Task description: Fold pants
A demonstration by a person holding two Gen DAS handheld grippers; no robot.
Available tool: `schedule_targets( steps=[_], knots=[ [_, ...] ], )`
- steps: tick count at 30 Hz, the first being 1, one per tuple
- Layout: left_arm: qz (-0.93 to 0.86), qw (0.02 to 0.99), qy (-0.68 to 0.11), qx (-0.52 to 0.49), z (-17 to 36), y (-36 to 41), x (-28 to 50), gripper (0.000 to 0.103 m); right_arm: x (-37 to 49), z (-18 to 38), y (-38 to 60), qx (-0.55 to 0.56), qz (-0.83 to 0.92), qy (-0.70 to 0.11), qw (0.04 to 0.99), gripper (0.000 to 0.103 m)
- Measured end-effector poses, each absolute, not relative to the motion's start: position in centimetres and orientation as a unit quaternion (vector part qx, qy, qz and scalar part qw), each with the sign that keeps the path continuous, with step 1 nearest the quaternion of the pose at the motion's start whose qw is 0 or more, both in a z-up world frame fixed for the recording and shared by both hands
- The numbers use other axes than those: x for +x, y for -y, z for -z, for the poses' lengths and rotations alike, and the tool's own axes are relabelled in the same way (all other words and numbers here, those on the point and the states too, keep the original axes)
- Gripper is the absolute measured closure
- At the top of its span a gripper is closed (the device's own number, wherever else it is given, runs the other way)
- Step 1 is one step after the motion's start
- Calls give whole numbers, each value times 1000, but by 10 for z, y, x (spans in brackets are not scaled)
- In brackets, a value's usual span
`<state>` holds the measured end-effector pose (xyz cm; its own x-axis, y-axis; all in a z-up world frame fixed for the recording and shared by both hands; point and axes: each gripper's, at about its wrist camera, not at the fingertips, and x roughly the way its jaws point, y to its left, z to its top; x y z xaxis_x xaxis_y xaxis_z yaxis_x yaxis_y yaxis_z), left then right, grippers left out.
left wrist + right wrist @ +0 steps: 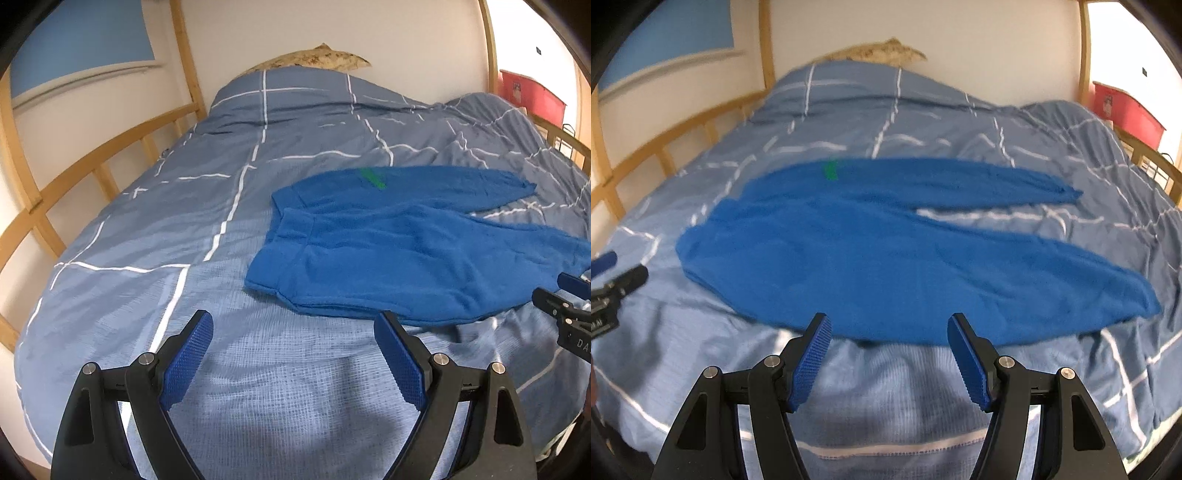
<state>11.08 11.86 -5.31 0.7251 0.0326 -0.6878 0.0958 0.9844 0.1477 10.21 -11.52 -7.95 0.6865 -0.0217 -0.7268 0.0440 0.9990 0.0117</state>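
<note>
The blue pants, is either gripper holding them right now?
No, the left gripper and the right gripper are both open and empty, short of the blue pants lying flat on the bed.

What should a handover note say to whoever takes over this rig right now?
Left gripper: jaws open, empty, above the duvet just short of the waistband.
Right gripper: jaws open, empty, at the near edge of the pants.
Blue fleece pants: spread flat on the blue grid-patterned duvet, waistband left, legs apart pointing right.
Done: nothing folded.
Left: every fold.
</note>
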Motion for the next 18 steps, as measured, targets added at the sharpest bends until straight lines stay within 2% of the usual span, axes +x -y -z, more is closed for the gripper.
schedule_targets(
  steps=[18],
  knots=[
    [28, 903, -415, 113, 99, -118, 135, 14, 109, 109, 117, -12, 41, -450, 892, 37]
  ],
)
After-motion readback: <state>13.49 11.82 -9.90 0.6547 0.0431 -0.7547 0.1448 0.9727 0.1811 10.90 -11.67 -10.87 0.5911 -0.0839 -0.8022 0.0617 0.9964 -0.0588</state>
